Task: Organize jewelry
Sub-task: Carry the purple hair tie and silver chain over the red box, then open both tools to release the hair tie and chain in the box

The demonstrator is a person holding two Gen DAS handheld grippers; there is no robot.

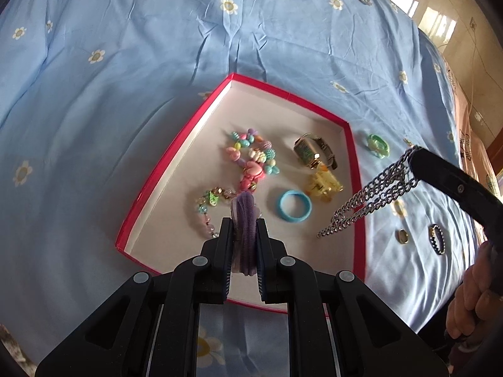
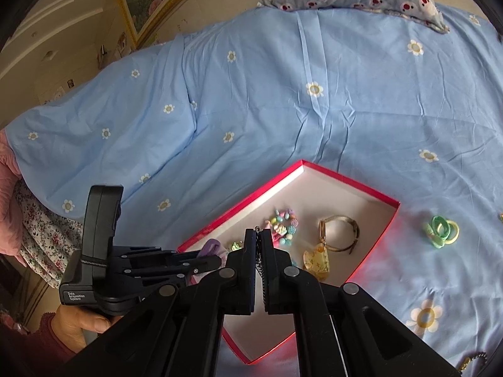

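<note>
Over box: clamped scrunchie, chain.

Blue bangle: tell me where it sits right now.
In the left wrist view the blue bangle lies flat on the floor of the red box, just right of the purple hair tie and below-left of the yellow hair claw.

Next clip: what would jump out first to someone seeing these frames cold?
The red-rimmed box of colourful jewelry, lying on a blue flowered bedsheet. Over it, the left gripper pinches a purple hair tie, and the right gripper dangles a silver chain above the box's right edge.
</note>
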